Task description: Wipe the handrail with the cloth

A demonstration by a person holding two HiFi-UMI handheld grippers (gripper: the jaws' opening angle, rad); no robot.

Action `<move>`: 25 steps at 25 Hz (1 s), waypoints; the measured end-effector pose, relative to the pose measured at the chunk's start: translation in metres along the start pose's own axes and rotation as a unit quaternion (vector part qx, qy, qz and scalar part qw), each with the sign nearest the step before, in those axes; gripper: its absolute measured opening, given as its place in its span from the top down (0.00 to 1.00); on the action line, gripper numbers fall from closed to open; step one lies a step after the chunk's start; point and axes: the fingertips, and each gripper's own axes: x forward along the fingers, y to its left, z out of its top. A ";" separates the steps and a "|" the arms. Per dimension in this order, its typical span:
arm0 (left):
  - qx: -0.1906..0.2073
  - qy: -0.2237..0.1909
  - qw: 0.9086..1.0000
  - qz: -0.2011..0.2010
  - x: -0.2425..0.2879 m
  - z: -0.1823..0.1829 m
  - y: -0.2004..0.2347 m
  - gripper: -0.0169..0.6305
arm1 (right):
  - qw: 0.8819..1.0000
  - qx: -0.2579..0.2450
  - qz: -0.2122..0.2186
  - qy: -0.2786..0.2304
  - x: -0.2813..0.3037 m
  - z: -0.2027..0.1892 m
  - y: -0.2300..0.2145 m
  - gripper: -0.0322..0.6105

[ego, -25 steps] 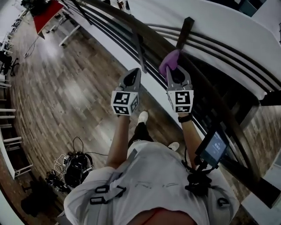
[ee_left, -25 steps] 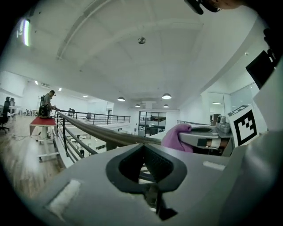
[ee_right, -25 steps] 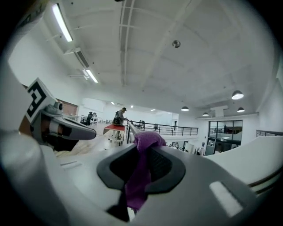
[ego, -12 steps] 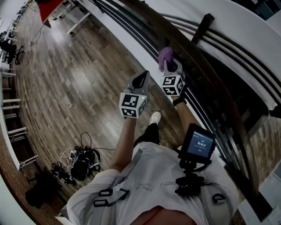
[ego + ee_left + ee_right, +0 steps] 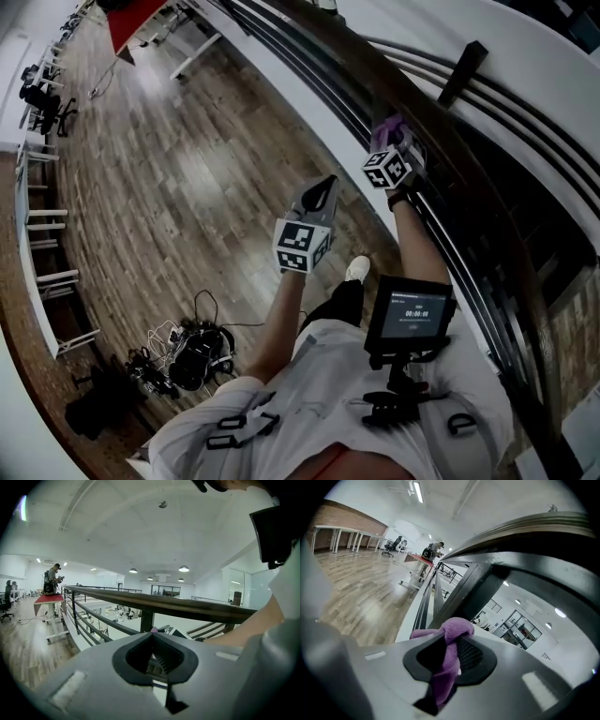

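Cloth (image 5: 457, 627) clamped in right gripper (image 5: 396, 145) has slid farther along the handrail (image 5: 187, 607), seemingly touching it; left gripper (image 5: 325, 187) pinched closed, empty.

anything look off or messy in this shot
Only a loose tangle of cables and gear lies heaped on the wooden floor, lower left in the head view. The purple cloth is bunched in the right gripper's jaws by the handrail; nothing looks spilled or damaged.
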 end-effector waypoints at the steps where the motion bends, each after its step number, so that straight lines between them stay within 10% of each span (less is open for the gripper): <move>1: -0.001 0.002 1.000 0.001 0.000 -0.002 0.001 0.97 | 1.000 0.002 0.001 0.001 0.000 -0.001 -0.001 0.88; 25: 0.044 0.042 0.983 -0.175 0.012 -0.025 -0.214 0.97 | 0.980 0.153 -0.085 0.093 -0.198 -0.207 -0.071 0.88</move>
